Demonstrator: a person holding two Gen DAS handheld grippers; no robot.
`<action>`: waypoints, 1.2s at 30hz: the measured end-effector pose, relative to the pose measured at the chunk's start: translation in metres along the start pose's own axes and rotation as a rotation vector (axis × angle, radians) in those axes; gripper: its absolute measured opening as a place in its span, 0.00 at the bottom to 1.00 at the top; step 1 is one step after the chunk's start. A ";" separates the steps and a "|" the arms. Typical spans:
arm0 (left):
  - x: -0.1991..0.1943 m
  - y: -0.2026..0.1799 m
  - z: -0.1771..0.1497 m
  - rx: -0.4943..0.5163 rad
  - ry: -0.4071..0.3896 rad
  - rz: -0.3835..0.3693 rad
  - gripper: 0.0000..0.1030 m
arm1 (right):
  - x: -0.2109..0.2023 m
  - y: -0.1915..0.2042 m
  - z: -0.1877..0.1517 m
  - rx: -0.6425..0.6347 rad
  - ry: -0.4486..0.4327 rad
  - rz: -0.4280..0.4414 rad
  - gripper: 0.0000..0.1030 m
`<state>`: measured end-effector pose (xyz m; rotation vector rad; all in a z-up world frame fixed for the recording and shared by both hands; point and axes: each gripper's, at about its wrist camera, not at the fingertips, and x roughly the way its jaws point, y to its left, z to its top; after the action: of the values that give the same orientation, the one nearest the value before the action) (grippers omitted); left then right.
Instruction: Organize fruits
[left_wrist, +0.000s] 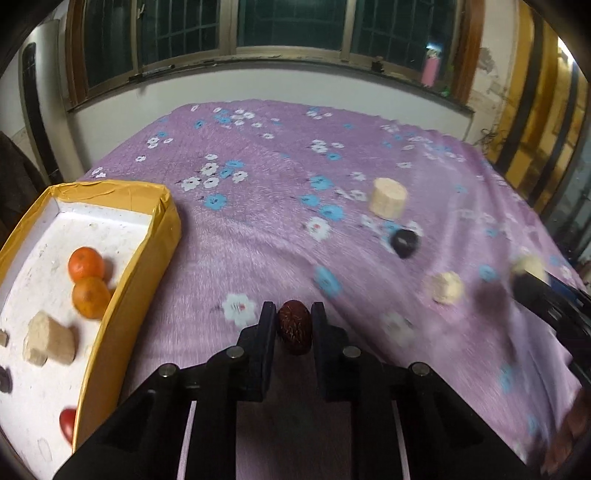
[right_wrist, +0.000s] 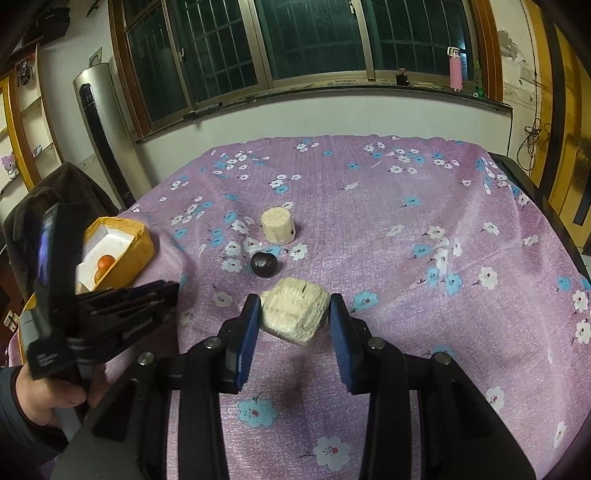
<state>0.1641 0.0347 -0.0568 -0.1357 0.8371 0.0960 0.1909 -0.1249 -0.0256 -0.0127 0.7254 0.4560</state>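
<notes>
The left gripper (left_wrist: 294, 314) was pinching a dark red, wrinkled date (left_wrist: 294, 326), both pads tight on its sides just above the purple floral cloth (left_wrist: 258, 229). The right gripper (right_wrist: 293, 308) clamped a pale, rough chunk (right_wrist: 295, 314), tilted between the blue pads. Beyond it, a dark round fruit (right_wrist: 263, 264) and a pale cylinder (right_wrist: 277, 226) waited on the tabletop. Off to the left sat the yellow-edged box (left_wrist: 122, 314), two oranges (left_wrist: 86, 280) already in it. The risk: the small date looked liable to slip on the carry, and the box wall could catch it.
</notes>
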 end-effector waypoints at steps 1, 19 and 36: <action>-0.006 -0.003 -0.004 0.012 -0.006 -0.013 0.17 | 0.000 0.000 0.000 0.000 -0.002 0.000 0.38; -0.111 0.016 -0.076 0.013 -0.099 -0.091 0.17 | -0.032 0.031 -0.003 -0.041 0.000 -0.002 0.38; -0.165 0.123 -0.104 -0.166 -0.180 -0.026 0.17 | -0.105 0.083 -0.076 0.009 0.012 -0.029 0.38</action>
<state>-0.0388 0.1345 -0.0128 -0.2899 0.6467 0.1510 0.0400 -0.1047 -0.0028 -0.0177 0.7384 0.4256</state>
